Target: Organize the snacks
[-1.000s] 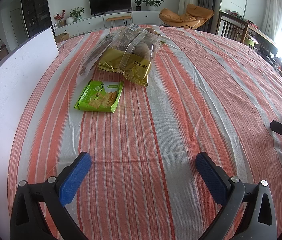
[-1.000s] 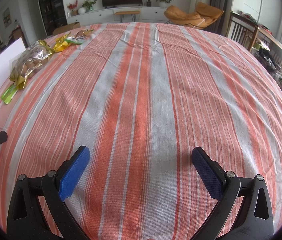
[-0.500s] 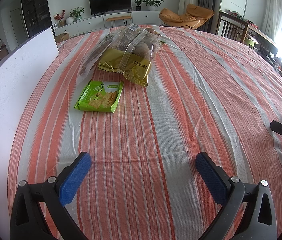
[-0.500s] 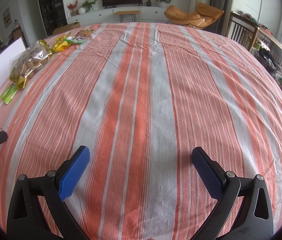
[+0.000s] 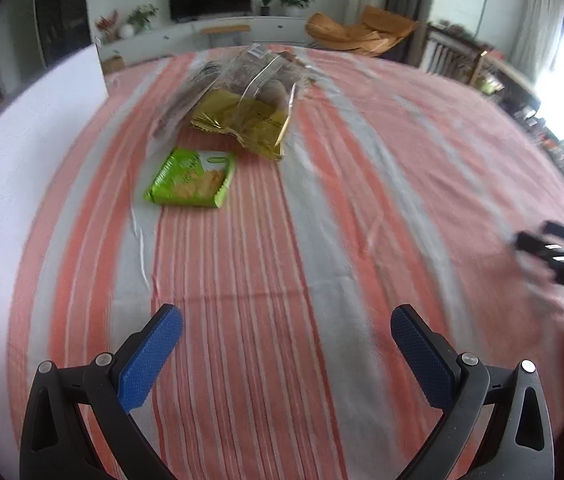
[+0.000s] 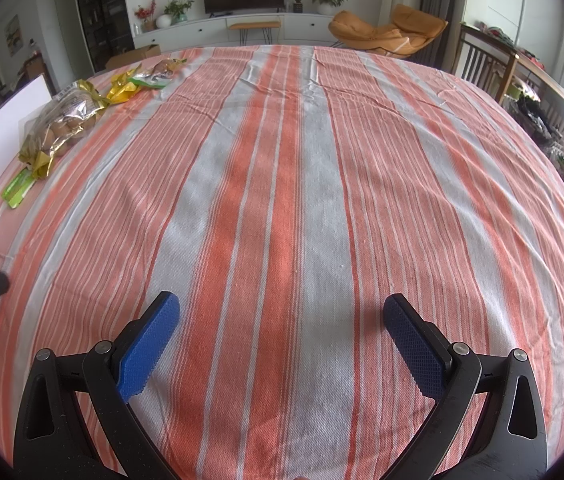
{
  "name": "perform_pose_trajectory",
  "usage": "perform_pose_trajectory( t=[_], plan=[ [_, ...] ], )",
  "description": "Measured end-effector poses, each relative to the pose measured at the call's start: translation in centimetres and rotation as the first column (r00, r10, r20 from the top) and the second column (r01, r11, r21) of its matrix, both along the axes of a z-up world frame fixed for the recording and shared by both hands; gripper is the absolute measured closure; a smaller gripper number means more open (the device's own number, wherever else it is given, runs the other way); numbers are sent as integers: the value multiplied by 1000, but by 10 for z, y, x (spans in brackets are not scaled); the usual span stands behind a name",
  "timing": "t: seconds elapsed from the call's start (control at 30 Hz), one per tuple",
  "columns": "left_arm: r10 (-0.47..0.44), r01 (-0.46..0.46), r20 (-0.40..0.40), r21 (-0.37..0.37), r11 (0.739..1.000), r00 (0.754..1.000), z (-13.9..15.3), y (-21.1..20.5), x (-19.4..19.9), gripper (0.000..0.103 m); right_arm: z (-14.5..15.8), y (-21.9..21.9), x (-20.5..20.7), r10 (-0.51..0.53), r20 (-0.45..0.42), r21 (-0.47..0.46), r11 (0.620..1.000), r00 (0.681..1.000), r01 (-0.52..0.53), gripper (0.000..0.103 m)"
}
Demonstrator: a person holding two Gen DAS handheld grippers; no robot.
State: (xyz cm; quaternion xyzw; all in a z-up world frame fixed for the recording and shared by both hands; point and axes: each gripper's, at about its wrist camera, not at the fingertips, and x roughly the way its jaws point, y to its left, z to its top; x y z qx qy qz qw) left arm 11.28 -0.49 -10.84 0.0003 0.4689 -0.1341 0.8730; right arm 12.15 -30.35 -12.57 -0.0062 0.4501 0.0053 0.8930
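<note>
Snacks lie at the far left part of the striped desk (image 6: 306,184), grouped against the white board (image 5: 21,168) that runs along the left edge. Green cracker packet (image 5: 191,178): flat on the cloth, just right of the white board, nearest the left claw. Clear bag with gold base (image 5: 249,108): just beyond the green packet, up and right of it, brown round pieces inside; edges nearly touching the packet, contact unclear in the blurred left wrist view. More clear wrapping sits left of that bag, too smeared to read. Right wrist view: further from the white board, beyond the gold bag, a yellow wrapper (image 6: 121,88) and a small green-and-silver pack (image 6: 153,76) lie close together.

Left claw (image 5: 286,328): blue pads spread wide, nothing between them, low over bare cloth, well short of the green packet. Right claw (image 6: 282,320): pads wide apart, empty, over mid-desk, well right of the white board and all snacks.
</note>
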Motion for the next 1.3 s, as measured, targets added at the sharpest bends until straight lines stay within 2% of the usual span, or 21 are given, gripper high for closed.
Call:
perform_pose_trajectory(
  t=[0.1, 0.2, 0.33, 0.37, 0.43, 0.5, 0.57, 0.6, 0.67, 0.73, 0.87, 0.93, 0.97, 1.0, 1.07, 1.13, 1.3],
  plan=[
    [37, -37, 6, -54, 998, 999, 17, 26, 5, 0, 0, 0, 0, 0, 0, 0, 1000, 1000, 0, 0],
    [78, -79, -12, -82, 994, 997, 29, 50, 29, 0, 0, 0, 0, 0, 0, 0, 1000, 1000, 0, 0],
    [44, -45, -63, -16, 999, 997, 26, 51, 75, 1, 0, 0, 0, 0, 0, 0, 1000, 1000, 0, 0],
    [37, -35, -79, 28, 999, 996, 20, 46, 90, 4, 0, 0, 0, 0, 0, 0, 1000, 1000, 0, 0],
    [31, -25, -103, 54, 998, 994, 10, 41, 103, 12, 0, 0, 0, 0, 0, 0, 1000, 1000, 0, 0],
    [36, -28, -124, 63, 998, 992, 0, 36, 115, 30, 0, 0, 0, 0, 0, 0, 1000, 1000, 0, 0],
    [50, -44, -53, 118, 992, 997, 1, 32, 116, 51, 0, 0, 0, 0, 0, 0, 1000, 1000, 0, 0],
    [57, -51, -50, 117, 992, 997, 1, 31, 116, 52, 0, 0, 0, 0, 0, 0, 1000, 1000, 0, 0],
    [76, -74, -47, 54, 996, 996, 3, 37, 102, 52, 0, 0, 0, 0, 0, 0, 1000, 1000, 0, 0],
    [93, -91, -30, 56, 994, 995, 4, 39, 83, 52, 0, 0, 0, 0, 0, 0, 1000, 1000, 0, 0],
    [138, -137, -15, 50, 989, 990, 3, 48, 36, 52, 0, 0, 0, 0, -1, 0, 1000, 1000, 0, 0],
    [143, -142, -15, 41, 989, 990, 1, 50, 26, 49, 0, 0, 0, 0, -1, -1, 1000, 1000, 0, 0],
    [142, -141, -13, 45, 989, 990, -2, 50, 25, 41, 0, 0, 0, 0, -1, 0, 1000, 1000, 0, 0],
    [134, -134, -9, 51, 990, 991, -4, 49, 25, 25, 0, 0, 0, 0, -1, 0, 1000, 1000, 0, 0],
    [126, -126, 4, 94, 988, 992, -9, 43, 30, 13, 0, 0, 0, 0, -1, 0, 1000, 1000, 0, 0],
    [121, -123, 21, 119, 985, 992, -12, 40, 32, 7, 0, 0, 0, 0, 0, 1, 1000, 1000, 0, 0],
    [137, -141, 42, 104, 985, 990, -15, 48, 33, 0, 0, 0, 0, 0, -1, 0, 1000, 1000, 0, 0]
  ],
)
